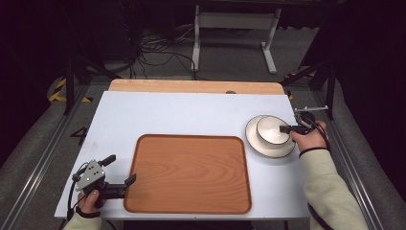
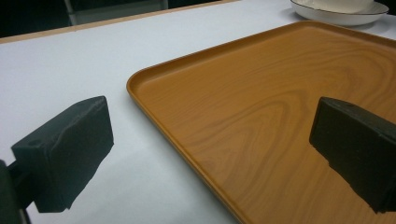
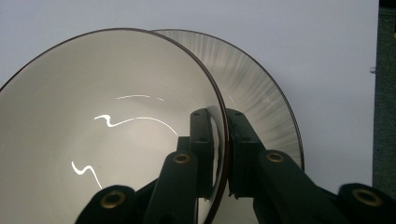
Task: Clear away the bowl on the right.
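Note:
A white bowl (image 1: 272,132) with a dark rim sits on a white plate (image 1: 268,150) at the table's right side. My right gripper (image 1: 285,129) comes in from the right and is shut on the bowl's near wall. In the right gripper view, one jaw is inside the bowl (image 3: 107,130) and the other is outside, above the plate (image 3: 261,93), with the right gripper (image 3: 223,140) pinching the rim. A brown wooden tray (image 1: 191,175) lies at the table's front centre. My left gripper (image 1: 121,169) stands open at its left edge. In the left gripper view, the left gripper (image 2: 205,149) straddles the tray's rim (image 2: 154,116).
The white table top (image 1: 191,110) has a wooden strip along its far edge. In the left gripper view the plate (image 2: 341,18) lies beyond the tray's far corner. Metal rails run along both sides of the table, and a white stand and cables are on the floor behind it.

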Motion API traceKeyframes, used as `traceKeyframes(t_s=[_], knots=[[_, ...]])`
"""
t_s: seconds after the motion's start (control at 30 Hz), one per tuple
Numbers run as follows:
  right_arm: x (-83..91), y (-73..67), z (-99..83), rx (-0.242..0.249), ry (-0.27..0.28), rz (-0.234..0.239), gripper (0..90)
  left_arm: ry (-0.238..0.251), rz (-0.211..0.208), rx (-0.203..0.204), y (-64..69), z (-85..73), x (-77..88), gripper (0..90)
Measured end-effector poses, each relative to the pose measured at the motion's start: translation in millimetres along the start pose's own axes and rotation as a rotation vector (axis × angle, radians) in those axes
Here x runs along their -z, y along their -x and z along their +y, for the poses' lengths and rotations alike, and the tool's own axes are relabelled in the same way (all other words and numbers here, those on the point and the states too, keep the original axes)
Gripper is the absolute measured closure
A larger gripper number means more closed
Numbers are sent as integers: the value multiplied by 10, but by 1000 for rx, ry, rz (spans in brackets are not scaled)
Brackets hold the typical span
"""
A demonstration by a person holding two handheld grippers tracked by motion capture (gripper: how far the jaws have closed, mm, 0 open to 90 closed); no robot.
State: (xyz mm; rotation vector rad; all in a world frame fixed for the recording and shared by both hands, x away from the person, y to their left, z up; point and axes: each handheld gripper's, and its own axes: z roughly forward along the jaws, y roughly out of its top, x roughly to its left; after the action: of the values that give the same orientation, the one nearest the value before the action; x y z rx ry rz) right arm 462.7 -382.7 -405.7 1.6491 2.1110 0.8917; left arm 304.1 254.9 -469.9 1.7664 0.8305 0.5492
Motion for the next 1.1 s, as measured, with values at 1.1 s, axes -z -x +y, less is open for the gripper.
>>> traceKeyframes(t_s=[1.1], knots=[[270,-141,144,-57,34,22,799,1,1,5,-1,-1,2,4]])
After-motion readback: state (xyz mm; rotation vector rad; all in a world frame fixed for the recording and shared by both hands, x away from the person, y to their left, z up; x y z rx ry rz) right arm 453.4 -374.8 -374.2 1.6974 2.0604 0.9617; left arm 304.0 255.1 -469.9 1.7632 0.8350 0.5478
